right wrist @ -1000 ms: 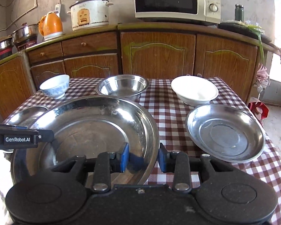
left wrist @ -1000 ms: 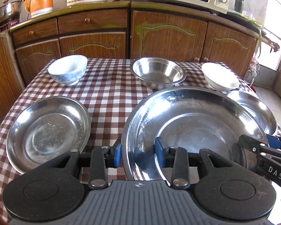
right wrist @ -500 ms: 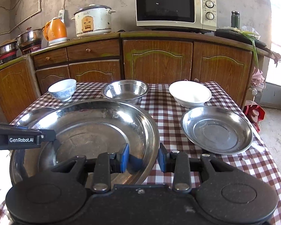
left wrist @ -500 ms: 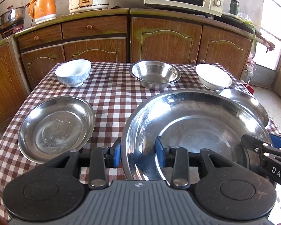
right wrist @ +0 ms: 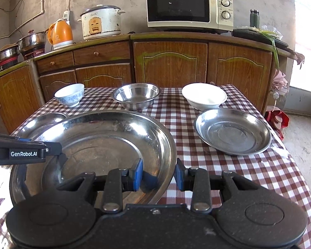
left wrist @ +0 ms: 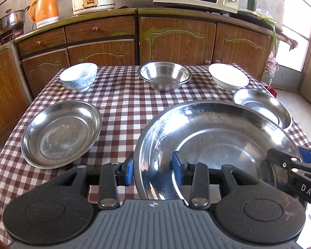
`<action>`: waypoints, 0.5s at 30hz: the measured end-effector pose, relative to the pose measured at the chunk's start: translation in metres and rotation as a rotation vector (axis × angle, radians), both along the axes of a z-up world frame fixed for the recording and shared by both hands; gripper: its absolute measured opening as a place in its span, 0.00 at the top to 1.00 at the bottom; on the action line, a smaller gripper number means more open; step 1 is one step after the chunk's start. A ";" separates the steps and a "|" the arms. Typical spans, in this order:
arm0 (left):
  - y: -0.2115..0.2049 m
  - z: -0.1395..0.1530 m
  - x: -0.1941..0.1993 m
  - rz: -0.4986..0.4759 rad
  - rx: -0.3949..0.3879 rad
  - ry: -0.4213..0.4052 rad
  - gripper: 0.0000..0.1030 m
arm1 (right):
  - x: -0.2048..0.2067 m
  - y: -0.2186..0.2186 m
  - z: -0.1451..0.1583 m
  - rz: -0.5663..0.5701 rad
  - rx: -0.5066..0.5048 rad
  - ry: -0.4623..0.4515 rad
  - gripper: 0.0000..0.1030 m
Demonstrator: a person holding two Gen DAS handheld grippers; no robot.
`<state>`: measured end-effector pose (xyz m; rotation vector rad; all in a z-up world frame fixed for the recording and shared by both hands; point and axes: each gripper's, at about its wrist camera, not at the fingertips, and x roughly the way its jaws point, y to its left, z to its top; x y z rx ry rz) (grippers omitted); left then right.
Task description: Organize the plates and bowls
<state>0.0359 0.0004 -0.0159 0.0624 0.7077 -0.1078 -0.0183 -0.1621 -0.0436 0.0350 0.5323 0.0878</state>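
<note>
Teamwork here: the left gripper is clamping the big steel plate's left rim while the right gripper is pinching its right rim, the plate riding above the table's near edge. Both hands should be keeping it level and in step, heading, I'd guess, under a small plate for stacking.

1. Left wrist view: looks forward and down along the left gripper, close over the table's near edge, toward the cabinets.
2. Right wrist view: same direction, set further right, tilted less steeply.
3. Shared: big plate, three bowls, microwave.
</note>
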 end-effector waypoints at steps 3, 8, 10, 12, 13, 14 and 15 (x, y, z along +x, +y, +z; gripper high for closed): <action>-0.001 -0.004 -0.003 -0.005 0.000 0.009 0.62 | -0.003 -0.001 -0.003 -0.003 -0.002 0.008 0.60; -0.002 -0.011 -0.006 -0.009 0.003 0.021 0.62 | -0.009 -0.002 -0.010 -0.007 -0.004 0.024 0.60; -0.003 -0.014 -0.007 -0.010 0.003 0.028 0.62 | -0.011 -0.002 -0.013 -0.008 -0.007 0.029 0.60; -0.003 -0.018 -0.008 -0.010 0.004 0.035 0.62 | -0.012 -0.002 -0.016 -0.008 -0.010 0.037 0.60; -0.003 -0.019 -0.009 -0.010 0.005 0.038 0.62 | -0.012 -0.003 -0.017 -0.008 -0.009 0.042 0.60; -0.004 -0.021 -0.009 -0.010 0.007 0.041 0.62 | -0.012 -0.003 -0.019 -0.008 -0.008 0.047 0.60; -0.003 -0.023 -0.010 -0.009 0.008 0.043 0.62 | -0.012 -0.002 -0.021 -0.007 -0.009 0.053 0.60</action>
